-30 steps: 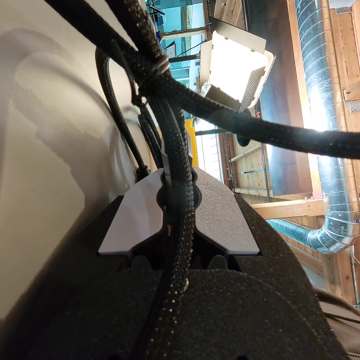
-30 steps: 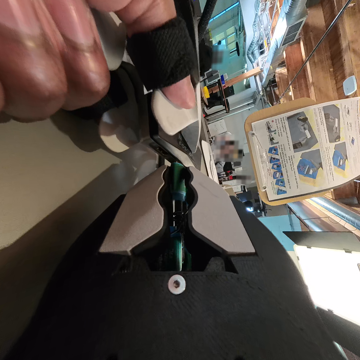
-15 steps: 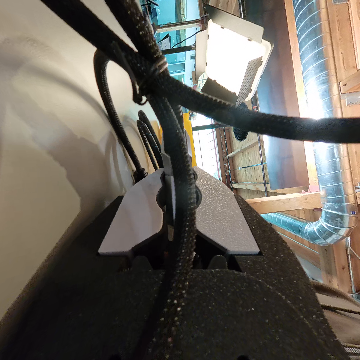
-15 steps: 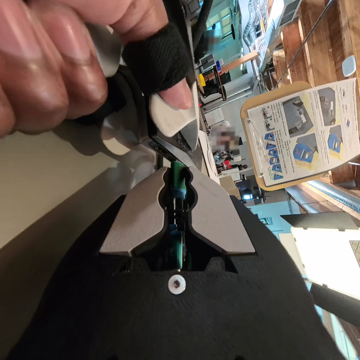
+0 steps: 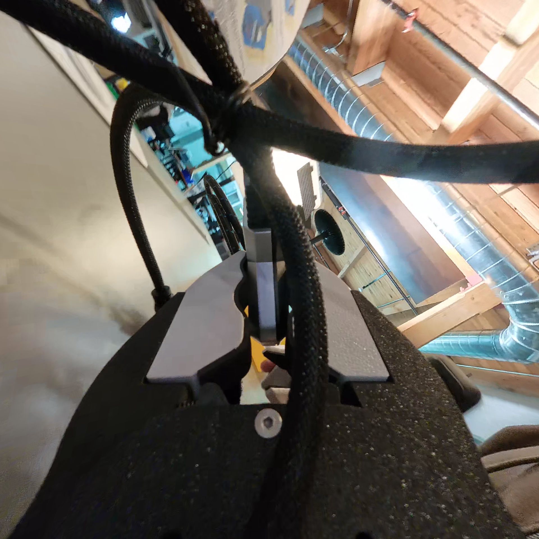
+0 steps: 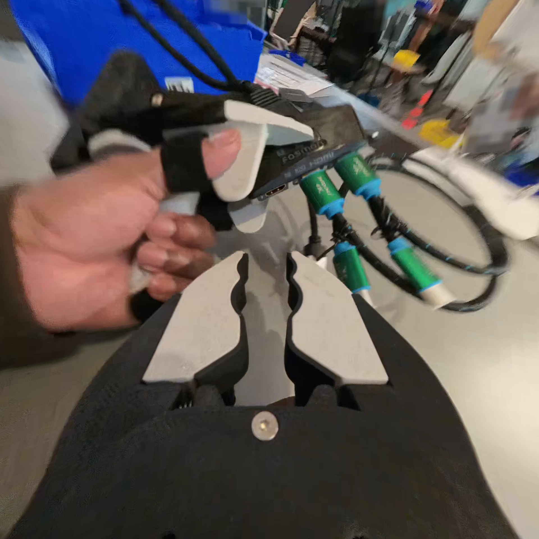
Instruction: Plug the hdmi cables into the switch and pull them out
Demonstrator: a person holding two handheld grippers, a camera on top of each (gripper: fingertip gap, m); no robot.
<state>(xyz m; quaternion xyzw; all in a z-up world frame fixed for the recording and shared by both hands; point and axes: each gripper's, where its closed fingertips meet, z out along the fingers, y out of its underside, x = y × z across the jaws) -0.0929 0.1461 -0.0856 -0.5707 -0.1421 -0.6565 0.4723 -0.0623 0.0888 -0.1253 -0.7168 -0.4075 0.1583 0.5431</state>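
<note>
While the left hand-held gripper (image 6: 256,163) clamps a dark switch box (image 6: 315,145) with green plugs (image 6: 320,189), the right hand-held gripper (image 6: 267,258) gapes narrowly, bare, above the worktop (image 6: 437,364).

1. HDMI switch box (image 6: 320,145): black, flat, tilted, lifted off the table, clamped in left gripper (image 6: 248,178) pads, mid-scene.
2. Two green HDMI plugs (image 6: 320,186) w/ blue collars: seated in box's near edge; one port left of them empty.
3. Two loose green plugs (image 6: 350,265): hanging lower right on black braided cables.
</note>
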